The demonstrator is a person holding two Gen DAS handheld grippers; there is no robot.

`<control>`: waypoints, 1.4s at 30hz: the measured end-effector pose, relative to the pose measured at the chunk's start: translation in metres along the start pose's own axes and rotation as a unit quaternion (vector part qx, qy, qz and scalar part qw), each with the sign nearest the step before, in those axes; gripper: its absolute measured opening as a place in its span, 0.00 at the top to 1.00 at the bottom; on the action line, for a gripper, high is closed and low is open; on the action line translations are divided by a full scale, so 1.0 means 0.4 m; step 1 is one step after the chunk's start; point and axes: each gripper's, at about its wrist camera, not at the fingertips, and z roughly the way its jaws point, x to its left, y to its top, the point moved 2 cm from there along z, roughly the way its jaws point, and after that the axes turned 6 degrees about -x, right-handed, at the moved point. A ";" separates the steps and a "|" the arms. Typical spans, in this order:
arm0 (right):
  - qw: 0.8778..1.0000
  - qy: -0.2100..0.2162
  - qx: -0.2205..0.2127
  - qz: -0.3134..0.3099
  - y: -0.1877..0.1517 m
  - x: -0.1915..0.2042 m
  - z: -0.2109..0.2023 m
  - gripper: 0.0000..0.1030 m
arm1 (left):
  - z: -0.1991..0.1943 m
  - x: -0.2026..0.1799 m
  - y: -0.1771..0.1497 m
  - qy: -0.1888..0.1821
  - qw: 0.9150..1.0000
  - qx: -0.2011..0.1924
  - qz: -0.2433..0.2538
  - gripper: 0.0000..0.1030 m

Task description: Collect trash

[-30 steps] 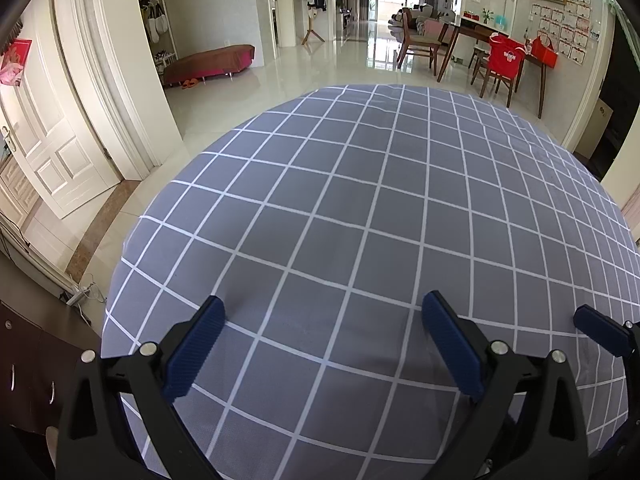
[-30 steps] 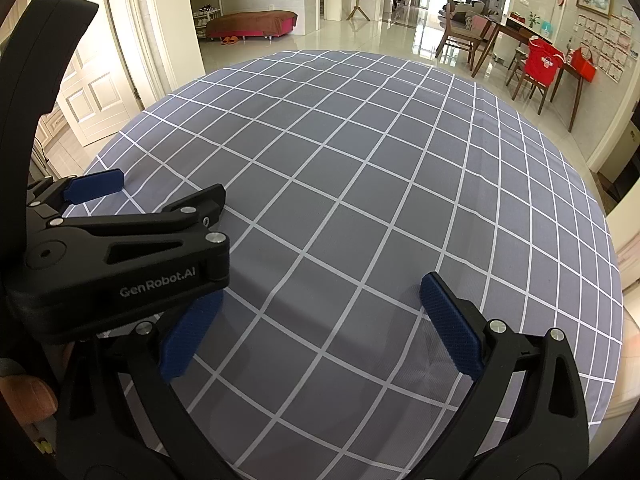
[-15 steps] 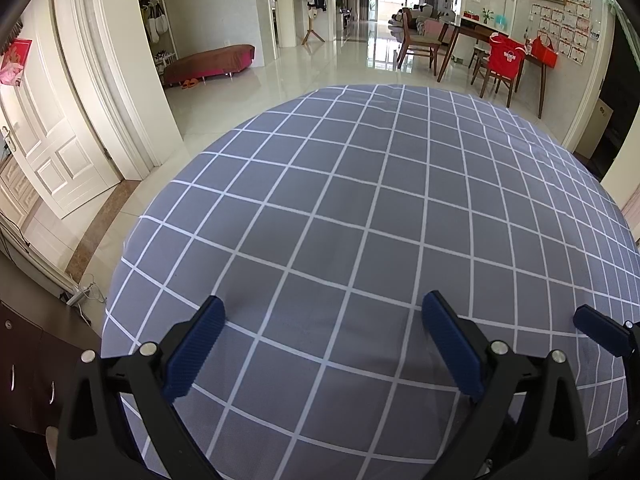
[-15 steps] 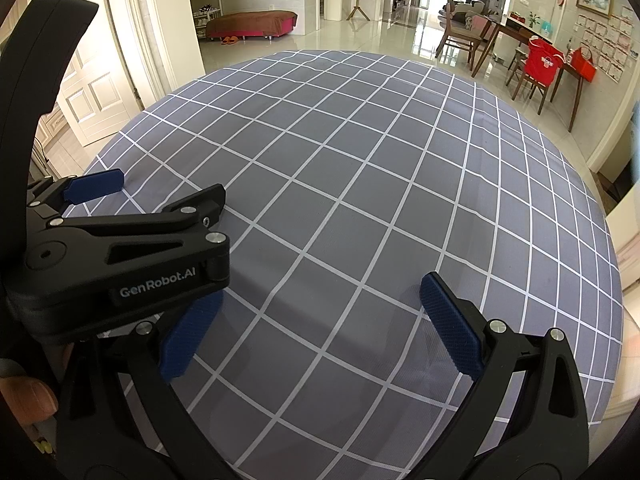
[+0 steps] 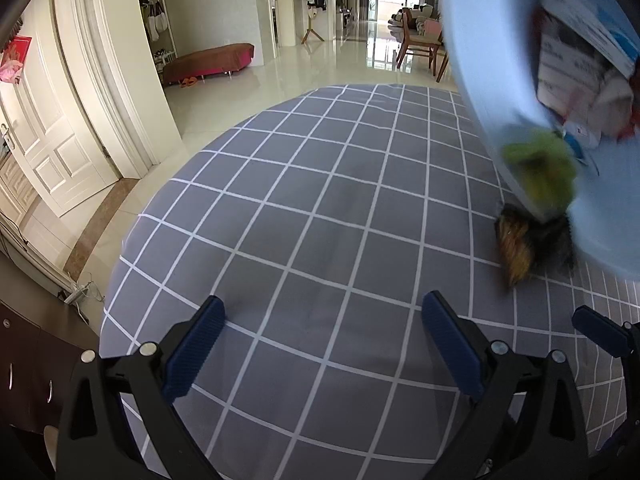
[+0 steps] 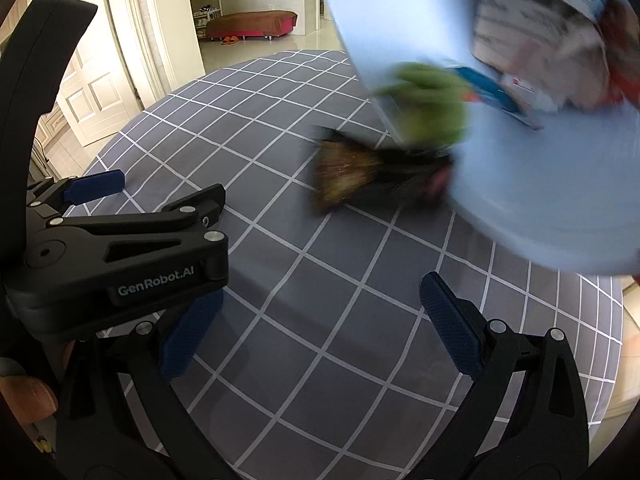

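Two Grippers Waited as Trash Spilled

Both tools hung spread and empty: left gripper (image 5: 324, 344), then right gripper (image 6: 316, 320). A tilted blue bin (image 6: 540, 200) dumped trash (image 6: 352, 176) onto the checked cloth (image 5: 300, 220) at right. Waiting for settling seemed wise; blur hid each piece's identity.

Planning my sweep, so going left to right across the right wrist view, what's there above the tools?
Left tool → brown bristly clump on the checked cloth → blurred green piece → light blue container.
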 end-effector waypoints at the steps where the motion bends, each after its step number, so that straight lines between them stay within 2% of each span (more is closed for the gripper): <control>1: 1.000 0.000 0.000 0.000 0.000 -0.007 0.001 0.06 | 0.000 0.000 0.000 0.000 1.000 0.000 0.000 0.06; 11: 1.000 0.000 0.000 0.000 -0.002 -0.011 0.000 0.06 | 0.001 -0.002 -0.001 0.001 1.000 -0.001 0.001 0.06; 29: 1.000 0.000 0.000 0.000 -0.007 -0.008 0.000 0.06 | -0.015 -0.053 0.001 0.031 0.999 -0.011 0.026 0.05; 42: 1.000 0.000 0.000 0.000 -0.007 -0.009 -0.001 0.06 | -0.022 -0.063 0.005 0.028 0.999 -0.010 0.023 0.05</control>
